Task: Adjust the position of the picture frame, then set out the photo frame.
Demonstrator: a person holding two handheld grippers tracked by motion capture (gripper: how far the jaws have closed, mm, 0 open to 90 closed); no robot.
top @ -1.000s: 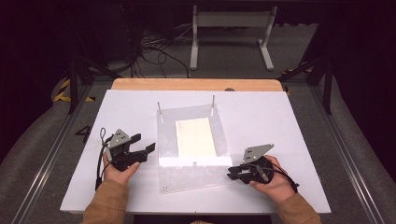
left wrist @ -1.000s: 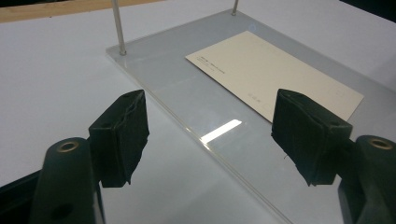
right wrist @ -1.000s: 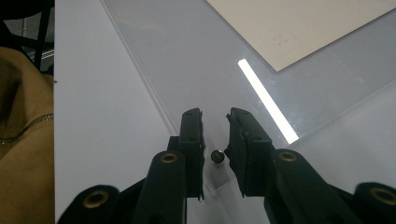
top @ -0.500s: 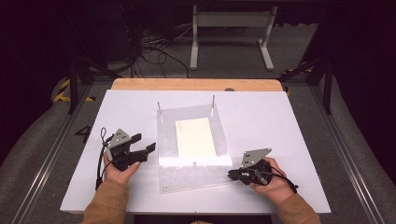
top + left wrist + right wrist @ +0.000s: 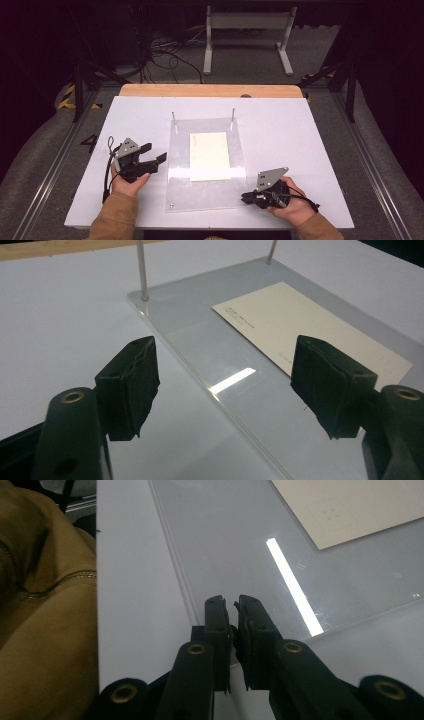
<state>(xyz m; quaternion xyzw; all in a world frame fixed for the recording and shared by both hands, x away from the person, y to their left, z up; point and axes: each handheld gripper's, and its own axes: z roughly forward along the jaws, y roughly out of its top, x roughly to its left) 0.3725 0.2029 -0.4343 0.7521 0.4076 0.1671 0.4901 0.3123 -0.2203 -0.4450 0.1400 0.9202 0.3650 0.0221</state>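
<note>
The right gripper point(image 5: 248, 197) has just been closing; its jaws stand almost together at the near right corner of the clear sheet point(image 5: 210, 192), perhaps pinching its edge, though the sheet's edge is hard to see there. The left gripper point(image 5: 156, 153) hovers wide open and empty beside the sheet's left edge. The sheet's long axis runs away from the person, a card point(image 5: 209, 155) on it, two pins point(image 5: 174, 118) at the far end. Open tabletop point(image 5: 300, 130) surrounds it.

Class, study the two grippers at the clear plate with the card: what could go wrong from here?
1. The right gripper, jaws just closed with nothing visibly between them at the clear acrylic plate's near corner, may fail to lift it.
2. Tilting the plate could slide the loose cream paper card off.
3. The open left gripper could nudge the plate sideways.
</note>
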